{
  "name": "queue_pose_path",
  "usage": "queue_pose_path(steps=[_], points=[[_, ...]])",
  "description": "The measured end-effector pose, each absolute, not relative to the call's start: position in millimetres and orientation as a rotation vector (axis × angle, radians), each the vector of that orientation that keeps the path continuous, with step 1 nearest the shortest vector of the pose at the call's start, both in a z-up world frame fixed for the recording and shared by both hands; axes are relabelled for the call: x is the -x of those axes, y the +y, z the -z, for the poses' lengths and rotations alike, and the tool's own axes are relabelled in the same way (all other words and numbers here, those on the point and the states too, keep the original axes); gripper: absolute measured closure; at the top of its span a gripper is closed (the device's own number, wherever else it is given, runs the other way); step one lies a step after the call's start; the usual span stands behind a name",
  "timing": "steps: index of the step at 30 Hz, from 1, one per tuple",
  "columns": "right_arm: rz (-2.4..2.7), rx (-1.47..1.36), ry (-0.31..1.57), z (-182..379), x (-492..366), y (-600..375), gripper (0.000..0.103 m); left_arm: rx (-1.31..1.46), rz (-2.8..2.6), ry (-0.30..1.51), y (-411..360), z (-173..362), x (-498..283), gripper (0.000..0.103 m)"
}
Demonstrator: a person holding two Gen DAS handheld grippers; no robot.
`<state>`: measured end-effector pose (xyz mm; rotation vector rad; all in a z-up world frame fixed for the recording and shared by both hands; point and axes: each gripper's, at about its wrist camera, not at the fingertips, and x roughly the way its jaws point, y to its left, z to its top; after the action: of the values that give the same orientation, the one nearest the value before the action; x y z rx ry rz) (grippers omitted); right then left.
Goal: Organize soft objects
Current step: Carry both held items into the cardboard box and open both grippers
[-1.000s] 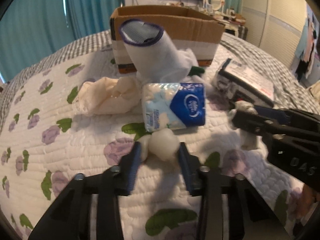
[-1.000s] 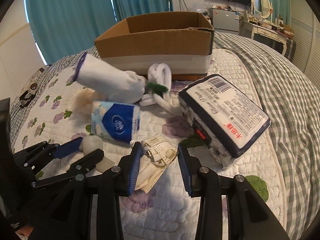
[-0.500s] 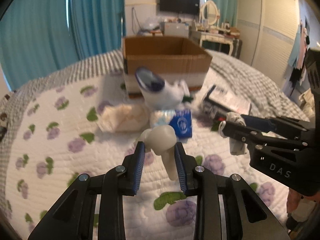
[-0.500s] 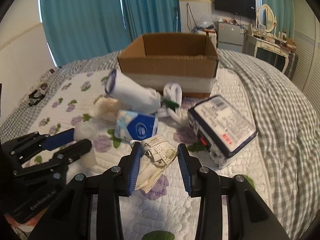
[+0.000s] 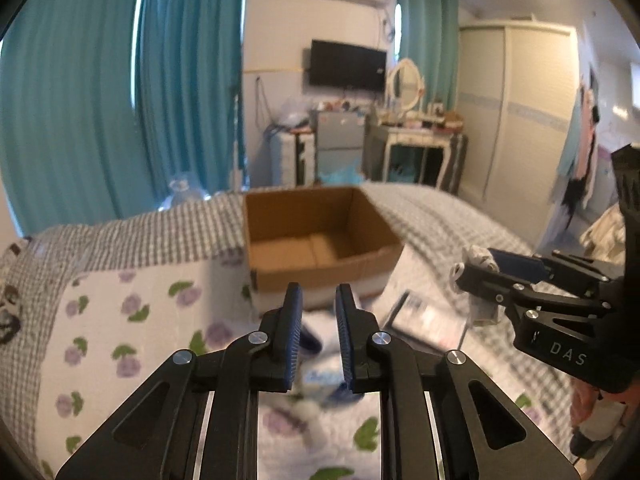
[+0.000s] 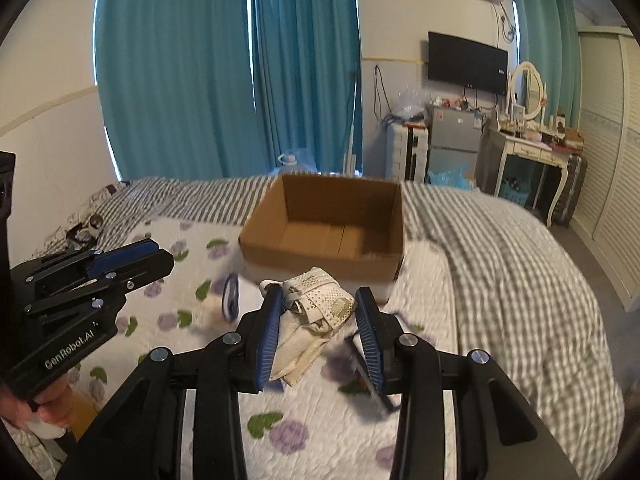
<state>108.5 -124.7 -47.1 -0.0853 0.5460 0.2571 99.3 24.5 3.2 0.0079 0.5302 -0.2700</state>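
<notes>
Soft cream cloth bundle (image 6: 316, 320) is hanging pinched between the right gripper (image 6: 320, 320)'s blue pads, lifted clear of the quilt (image 6: 320, 432) so it can travel over the near wall of the cardboard box (image 6: 332, 224), which is sitting toward the bed's far edge. Right gripper is pointing level at that box. Left gripper (image 5: 316, 332) is riding beside it, also aimed boxward, its jaws standing narrowly parted with nothing visible between them. Blurred packets are lying on the quilt below.
</notes>
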Motion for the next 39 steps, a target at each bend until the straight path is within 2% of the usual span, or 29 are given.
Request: queue_pose_path(steps=[6,7,8,9,10,18,19,22,23,25,27,33,39], points=[[-0.268,0.066,0.553,58,-113,-129,0.066,-0.038,0.24,0.583,23,25,-107,0.078],[-0.27,0.059,0.561,63,-115,-130,0.066,-0.03,0.242,0.604,23,34,-108,0.064],[-0.272,0.051,0.577,71,-117,-131,0.066,-0.018,0.241,0.623,23,43,-108,0.044],[-0.272,0.048,0.591,78,-120,-131,0.066,-0.004,0.22,0.642,25,57,-107,0.038],[-0.27,0.049,0.605,85,-122,-131,0.066,0.003,0.205,0.648,25,66,-106,0.036],[-0.261,0.041,0.651,110,-135,-135,0.066,0.004,0.162,0.868,20,154,-121,0.036],[-0.26,0.039,0.653,111,-135,-136,0.066,-0.009,0.148,0.901,19,165,-126,0.039],[-0.257,0.034,0.666,118,-140,-137,0.066,-0.006,0.131,0.921,20,180,-133,0.04],[-0.254,0.037,0.676,122,-142,-137,0.066,-0.003,0.136,0.912,21,180,-133,0.046],[-0.252,0.04,0.689,127,-145,-136,0.066,-0.001,0.162,0.889,22,176,-133,0.064],[-0.254,0.042,0.698,130,-146,-134,0.066,0.012,0.192,0.887,25,174,-134,0.073],[-0.272,0.055,0.69,126,-140,-127,0.066,0.026,0.199,0.838,41,153,-118,0.074],[-0.292,0.05,0.636,98,-133,-125,0.066,0.058,0.224,0.726,50,87,-108,0.074]])
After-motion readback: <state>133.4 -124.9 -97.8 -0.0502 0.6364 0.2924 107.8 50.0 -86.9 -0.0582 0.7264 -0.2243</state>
